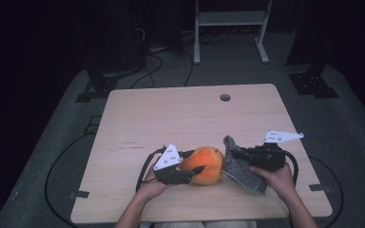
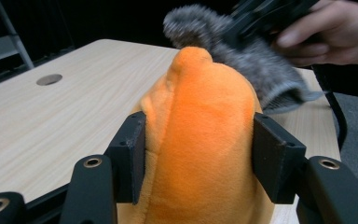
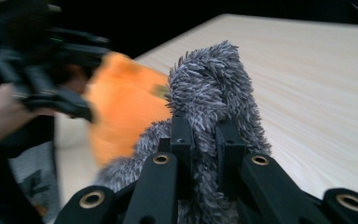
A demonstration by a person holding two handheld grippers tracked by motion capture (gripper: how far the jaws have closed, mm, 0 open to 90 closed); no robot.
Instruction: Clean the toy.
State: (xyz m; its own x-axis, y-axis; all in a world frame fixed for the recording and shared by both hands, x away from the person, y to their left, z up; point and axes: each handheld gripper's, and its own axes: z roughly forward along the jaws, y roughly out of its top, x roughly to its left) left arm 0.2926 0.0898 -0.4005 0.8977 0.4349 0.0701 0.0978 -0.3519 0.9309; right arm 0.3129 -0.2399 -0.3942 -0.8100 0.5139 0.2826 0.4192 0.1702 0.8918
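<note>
Above a wooden table [image 1: 171,118], the left gripper [image 2: 196,158] clamps an orange plush toy [image 2: 205,140] between its 2 jaws, while the right gripper [image 3: 205,140], jaws nearly closed, pinches a grey fuzzy cloth [image 3: 214,88] just beside it.

My high view: camera above near edge of table [image 1: 171,109], facing forward and down, whole top in frame, floor beyond far edge. My left gripper view: rides low on left gripper [image 2: 198,163], looks along own jaws toward far edge, very close on orange plush [image 2: 205,140]. My right gripper view: rides on right gripper [image 3: 205,140], looks along own jaws across table, very close on grey furry cloth [image 3: 214,88]. All three views share plush, cloth and near part of tabletop.
</note>
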